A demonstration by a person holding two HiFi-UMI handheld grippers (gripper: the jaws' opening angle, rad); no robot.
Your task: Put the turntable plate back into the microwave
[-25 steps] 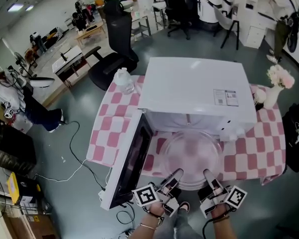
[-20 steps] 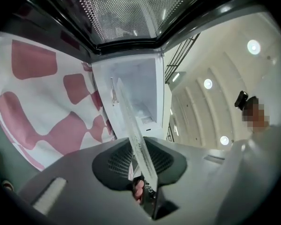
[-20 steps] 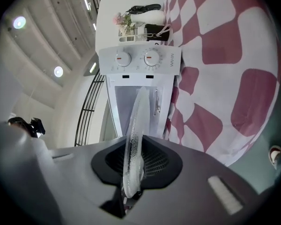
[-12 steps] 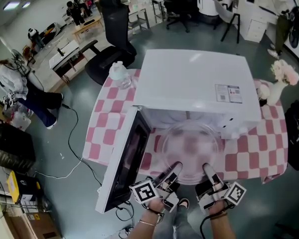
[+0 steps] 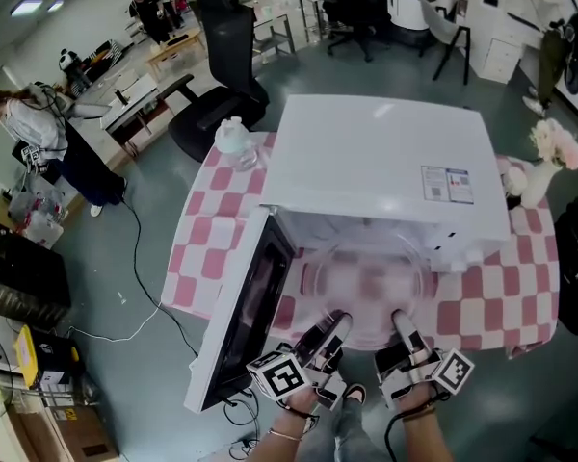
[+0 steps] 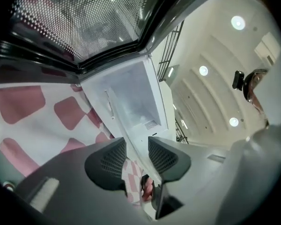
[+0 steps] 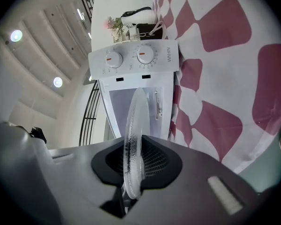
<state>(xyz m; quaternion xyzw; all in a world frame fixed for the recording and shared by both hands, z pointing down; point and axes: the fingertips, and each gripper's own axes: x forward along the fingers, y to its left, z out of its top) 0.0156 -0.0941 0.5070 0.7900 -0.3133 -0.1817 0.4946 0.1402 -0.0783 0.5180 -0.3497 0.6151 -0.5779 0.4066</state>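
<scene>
The clear glass turntable plate lies flat at the mouth of the white microwave, whose door hangs open to the left. My right gripper is shut on the plate's near rim. In the right gripper view the rim stands edge-on between the pads of the right gripper. My left gripper sits at the near-left rim and its jaws are opening. In the left gripper view the pads of the left gripper stand apart with nothing between them, facing the cavity.
The microwave stands on a table with a pink-and-white checked cloth. A clear plastic bottle is at the back left and a flower vase at the back right. An office chair and a person are beyond the table.
The left gripper's jaws have spread apart and come off the plate's rim. The plate has slid slightly further toward the microwave's cavity with the right gripper still on it.
</scene>
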